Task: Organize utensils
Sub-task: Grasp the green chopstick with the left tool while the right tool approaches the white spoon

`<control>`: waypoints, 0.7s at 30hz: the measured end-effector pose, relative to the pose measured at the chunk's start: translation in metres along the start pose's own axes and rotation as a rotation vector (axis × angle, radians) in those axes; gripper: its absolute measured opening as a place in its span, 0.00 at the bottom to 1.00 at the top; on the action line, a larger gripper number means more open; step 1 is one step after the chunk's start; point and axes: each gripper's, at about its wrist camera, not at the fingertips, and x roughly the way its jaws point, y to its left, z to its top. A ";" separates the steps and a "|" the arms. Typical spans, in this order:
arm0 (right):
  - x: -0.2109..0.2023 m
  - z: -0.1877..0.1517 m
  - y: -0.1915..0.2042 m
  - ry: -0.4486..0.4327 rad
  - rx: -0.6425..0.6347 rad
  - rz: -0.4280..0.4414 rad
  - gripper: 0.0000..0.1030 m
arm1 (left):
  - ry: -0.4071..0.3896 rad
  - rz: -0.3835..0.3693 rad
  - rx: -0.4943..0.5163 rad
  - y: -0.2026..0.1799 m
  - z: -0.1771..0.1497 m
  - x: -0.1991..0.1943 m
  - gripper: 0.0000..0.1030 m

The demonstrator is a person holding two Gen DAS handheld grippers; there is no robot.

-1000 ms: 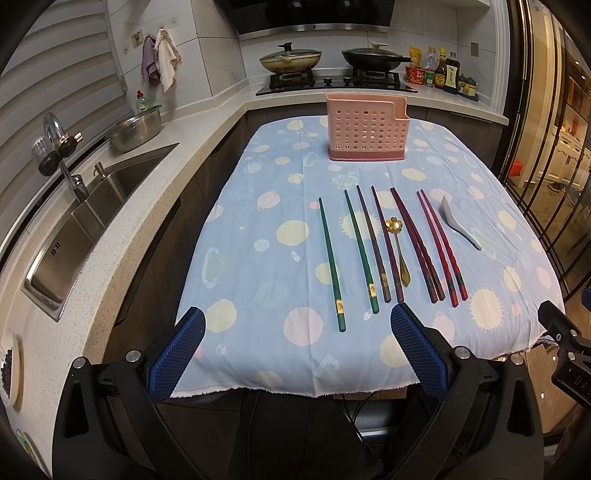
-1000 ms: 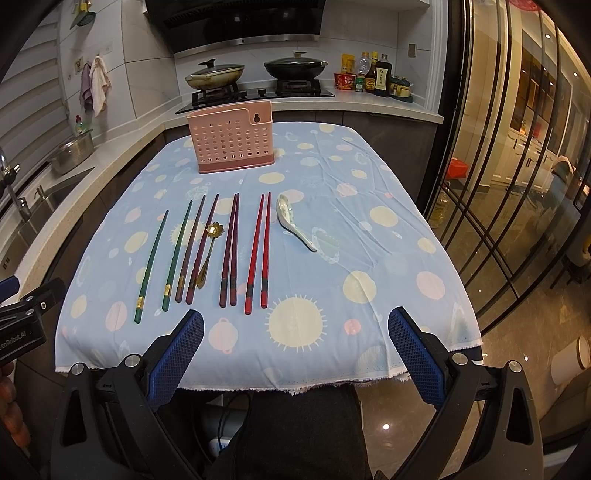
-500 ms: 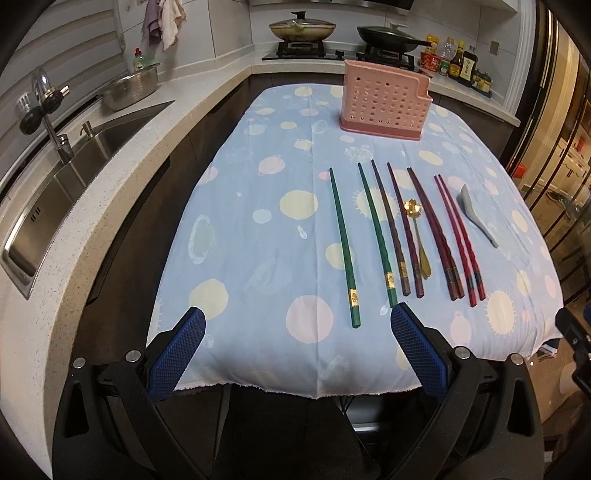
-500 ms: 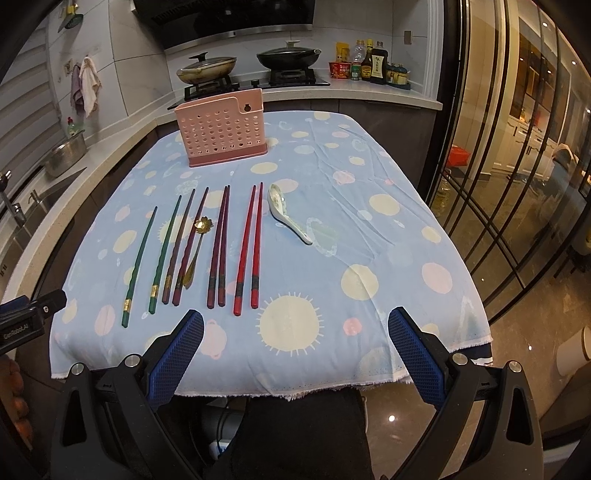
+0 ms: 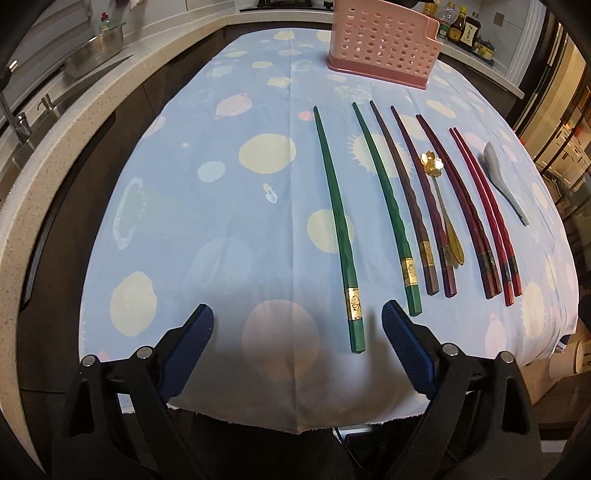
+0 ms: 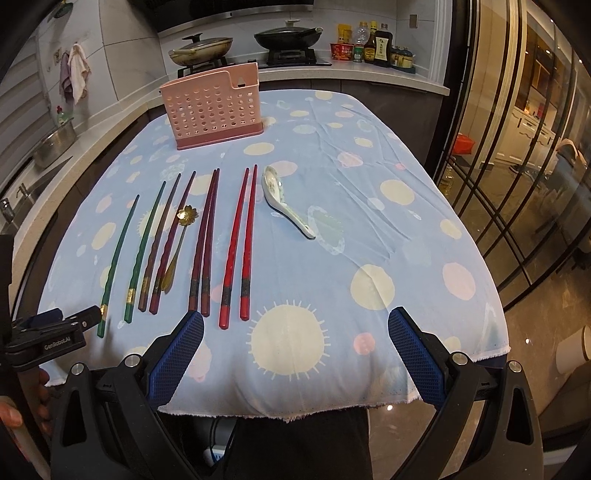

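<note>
Both sets of fingers are spread wide and hold nothing: the left gripper (image 5: pixel 297 328) hovers low with the outermost green chopstick (image 5: pixel 338 229) between its fingers, the right gripper (image 6: pixel 295 334) near the counter's (image 6: pixel 369 229) edge. The pink utensil holder (image 6: pixel 214 107) stands at 12 o'clock beyond the row of chopsticks and spoons.

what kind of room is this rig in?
A home kitchen, most likely: a stove with a lidded pan and a wok, sauce bottles on the counter, and a sink tap on the left.
</note>
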 end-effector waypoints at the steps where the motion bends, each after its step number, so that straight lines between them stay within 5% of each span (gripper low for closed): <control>1: 0.003 0.002 0.001 0.002 0.000 0.002 0.93 | 0.010 -0.006 -0.003 0.001 0.001 0.003 0.78; 9: 0.021 0.012 0.003 0.014 -0.006 0.005 0.93 | 0.001 -0.006 0.026 -0.001 0.002 0.006 0.55; 14: 0.040 0.024 -0.003 0.006 0.008 0.029 0.90 | 0.003 -0.049 0.036 -0.002 0.007 0.004 0.18; 16: 0.051 0.030 -0.005 0.019 0.006 0.040 0.78 | 0.012 -0.082 0.031 -0.002 0.008 0.005 0.07; 21: 0.082 0.047 -0.006 0.040 -0.006 0.080 0.56 | 0.017 -0.091 0.029 -0.004 0.010 0.006 0.07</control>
